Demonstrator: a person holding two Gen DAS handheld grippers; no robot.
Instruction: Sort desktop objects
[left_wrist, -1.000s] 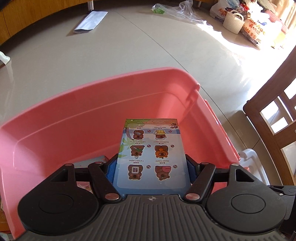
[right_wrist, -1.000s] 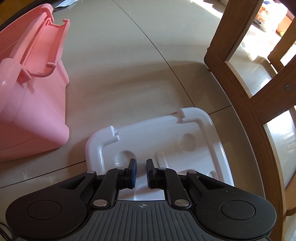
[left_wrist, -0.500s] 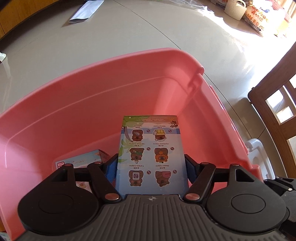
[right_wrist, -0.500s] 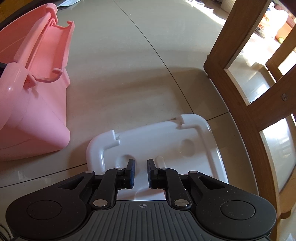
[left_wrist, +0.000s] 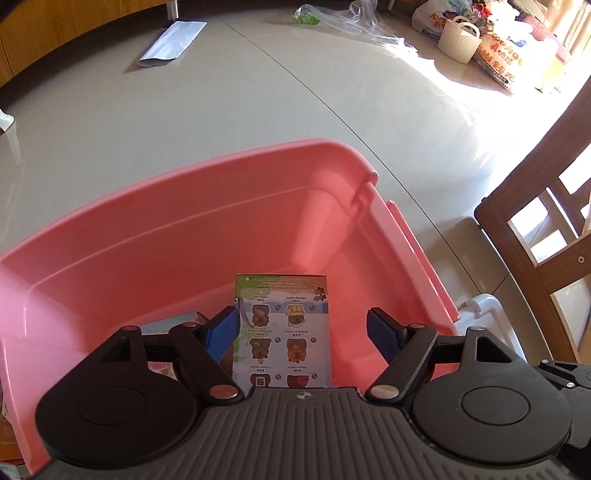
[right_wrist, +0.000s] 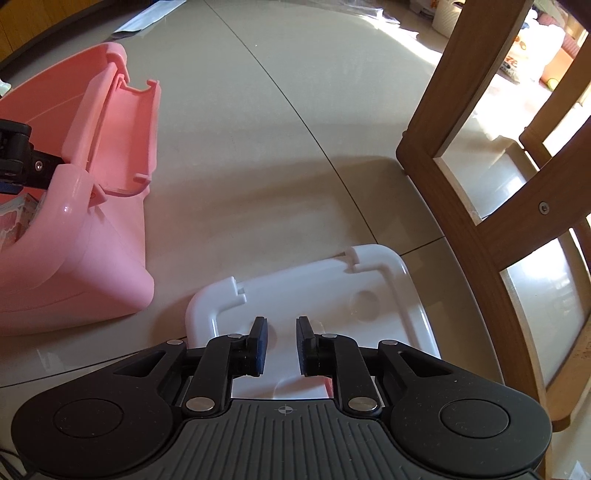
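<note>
Left wrist view
- Left gripper (left_wrist: 302, 332): fingers spread wide above the inside of the pink bin; the blue pads (left_wrist: 222, 332) grip nothing.
- Cartoon-bear box (left_wrist: 282, 328): lies inside the bin between the two fingers, its printed face toward the camera. A gap shows on the right-finger side. Whether the left pad touches its edge cannot be told.
- Pink bin (left_wrist: 184, 240): sits on the beige tabletop (left_wrist: 184, 110), open side toward the camera, its far wall curving across the frame.
- Second small box (left_wrist: 173, 323): in the bin to the left of the bear box, largely hidden behind the left finger.
- White lid (left_wrist: 491, 306): a corner shows just beside the bin's right wall.
- Wooden chair (left_wrist: 535, 229): at the right table edge.
- Far objects: grey pouch (left_wrist: 173, 42) near the far table edge; white basket (left_wrist: 460, 42) and bags beyond the table.

Right wrist view
- Right gripper (right_wrist: 280, 341): fingers slightly apart and holding nothing, hovering over the near part of the white lid (right_wrist: 369, 291).
- White lid: flat on the tabletop (right_wrist: 277, 147), notched rim facing away.
- Pink bin (right_wrist: 92, 258): at the left, near the lid but apart from it; its handle recess faces up.
- Left gripper body (right_wrist: 18, 155): enters at the left frame edge over the bin rim.
- Wooden chair (right_wrist: 480, 184): fills the right side.
</note>
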